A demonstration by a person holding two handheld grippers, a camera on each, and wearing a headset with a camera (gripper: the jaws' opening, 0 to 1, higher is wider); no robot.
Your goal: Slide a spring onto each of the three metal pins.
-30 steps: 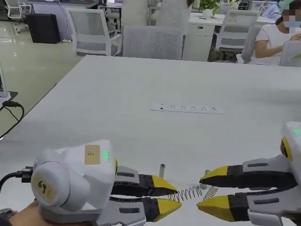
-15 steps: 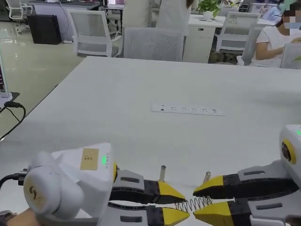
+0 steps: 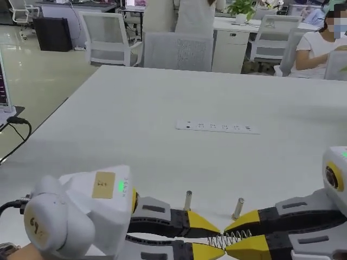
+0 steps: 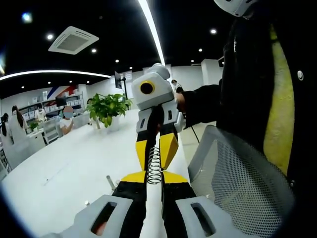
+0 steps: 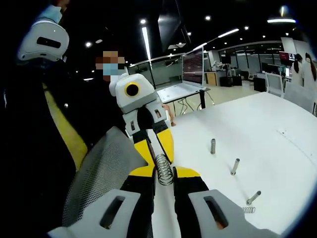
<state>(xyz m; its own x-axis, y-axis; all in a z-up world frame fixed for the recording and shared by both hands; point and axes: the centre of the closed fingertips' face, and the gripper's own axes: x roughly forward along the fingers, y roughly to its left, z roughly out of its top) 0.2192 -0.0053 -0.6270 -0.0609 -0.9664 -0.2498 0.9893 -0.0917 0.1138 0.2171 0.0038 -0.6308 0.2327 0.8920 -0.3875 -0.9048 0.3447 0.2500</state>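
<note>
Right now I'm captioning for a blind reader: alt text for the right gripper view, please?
A spring is pinched between the right gripper and the left gripper facing it. Right of them, three metal pins stand on the white table, a loose spring lying by the nearest.

A wide white surface [image 3: 135,103] carries a power strip [image 3: 217,127] toward twelve o'clock; grey mesh chairs [image 3: 176,50] stand beyond its far edge; glossy floor [image 3: 32,70] at ten o'clock; a potted plant [image 3: 241,6] at one o'clock; ceiling light strips [image 4: 151,29] overhead.
</note>
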